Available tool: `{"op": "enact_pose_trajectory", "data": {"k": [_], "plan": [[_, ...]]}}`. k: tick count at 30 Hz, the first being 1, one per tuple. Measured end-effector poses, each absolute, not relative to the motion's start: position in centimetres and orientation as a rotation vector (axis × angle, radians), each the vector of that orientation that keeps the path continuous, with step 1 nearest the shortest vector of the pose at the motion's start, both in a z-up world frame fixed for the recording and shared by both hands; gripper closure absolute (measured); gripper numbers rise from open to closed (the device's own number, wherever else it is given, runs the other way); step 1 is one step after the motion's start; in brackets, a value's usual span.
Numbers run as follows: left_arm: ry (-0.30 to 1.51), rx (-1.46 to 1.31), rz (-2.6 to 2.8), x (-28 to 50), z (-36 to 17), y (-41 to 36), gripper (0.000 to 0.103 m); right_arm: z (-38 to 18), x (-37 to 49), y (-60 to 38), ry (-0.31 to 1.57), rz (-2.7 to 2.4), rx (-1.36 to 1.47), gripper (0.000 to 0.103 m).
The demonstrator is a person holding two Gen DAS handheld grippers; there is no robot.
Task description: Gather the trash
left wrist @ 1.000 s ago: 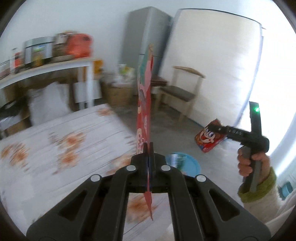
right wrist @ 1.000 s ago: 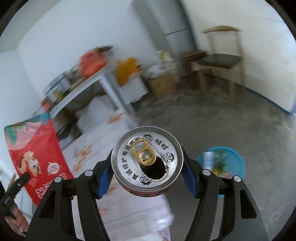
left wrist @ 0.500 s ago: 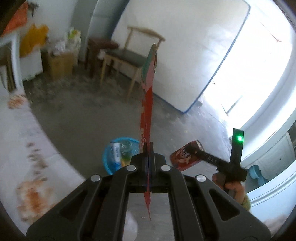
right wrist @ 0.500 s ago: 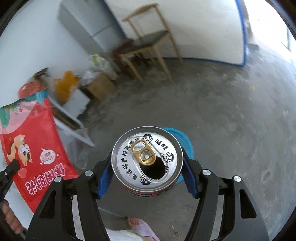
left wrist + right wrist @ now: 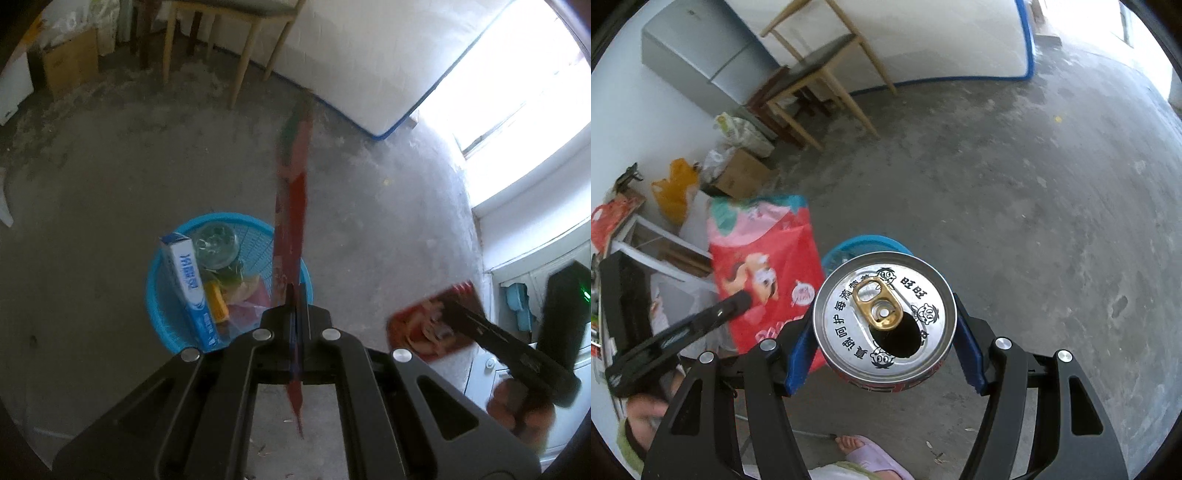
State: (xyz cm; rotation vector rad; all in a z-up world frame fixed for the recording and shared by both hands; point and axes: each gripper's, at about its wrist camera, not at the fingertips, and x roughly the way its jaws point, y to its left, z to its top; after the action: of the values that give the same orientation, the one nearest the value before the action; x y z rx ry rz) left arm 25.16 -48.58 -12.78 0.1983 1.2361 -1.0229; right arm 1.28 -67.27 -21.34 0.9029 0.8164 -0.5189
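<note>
below, blue basket (image 5: 155, 295) holding carton (image 5: 188, 280), bottle (image 5: 216, 245), left gripper (image 5: 297, 295) clamping wrapper (image 5: 291, 206), right gripper (image 5: 882, 325) clasping can (image 5: 884, 317)

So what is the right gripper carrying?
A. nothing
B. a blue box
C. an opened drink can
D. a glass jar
C: the right gripper has its blue pads clamped on either side of a can whose tab is pulled and mouth open.

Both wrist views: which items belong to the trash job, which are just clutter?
Job:
- red snack bag, pinched in left claw
- opened can, clamped in right claw
- blue basket, already holding trash

Clutter:
- wooden chair
- cardboard box
- grey fridge
- yellow bag
</note>
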Motion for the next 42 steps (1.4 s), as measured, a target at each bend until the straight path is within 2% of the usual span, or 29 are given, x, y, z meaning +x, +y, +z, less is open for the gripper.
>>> {"op": "enact_pose_trajectory", "data": {"k": [3, 5, 11, 18, 24, 27, 28, 33, 42], "plan": [[1.234, 0.262, -1.002, 26.2, -15.1, -50.1, 0.101, -22.4, 1.1, -67.7, 0.84, -0.538, 0.91, 0.039], [1.304, 0.285, -0.997, 26.3, -16.9, -50.8, 0.079, -23.2, 1.1, -68.1, 0.855, -0.541, 0.912, 0.039], [1.284, 0.274, -0.963, 27.1, -16.4, -49.1, 0.075, -24.6, 2.4, -68.0, 0.886, -0.525, 0.912, 0.039], [1.155, 0.227, -0.95, 26.7, -8.3, -41.9, 0.06, -25.9, 7.0, -66.7, 0.933, -0.472, 0.88, 0.039], [1.046, 0.178, -0.859, 24.3, -1.9, -32.4, 0.033, -28.4, 13.7, -65.5, 1.026, -0.43, 0.784, 0.038], [1.023, 0.097, -0.785, 22.9, -0.2, -26.8, 0.024, -30.1, 16.5, -64.7, 1.072, -0.423, 0.732, 0.028], [1.014, 0.07, -0.758, 22.2, 0.2, -25.1, 0.02, -30.5, 17.2, -64.5, 1.088, -0.441, 0.699, 0.028], [0.935, -0.022, -0.606, 18.4, 1.3, -17.3, 0.016, -29.1, 16.5, -64.3, 1.065, -0.438, 0.702, 0.028], [0.769, -0.048, -0.476, 12.5, 2.5, -12.6, 0.009, -19.2, 9.7, -60.6, 0.897, -0.404, 0.555, 0.026]]}}
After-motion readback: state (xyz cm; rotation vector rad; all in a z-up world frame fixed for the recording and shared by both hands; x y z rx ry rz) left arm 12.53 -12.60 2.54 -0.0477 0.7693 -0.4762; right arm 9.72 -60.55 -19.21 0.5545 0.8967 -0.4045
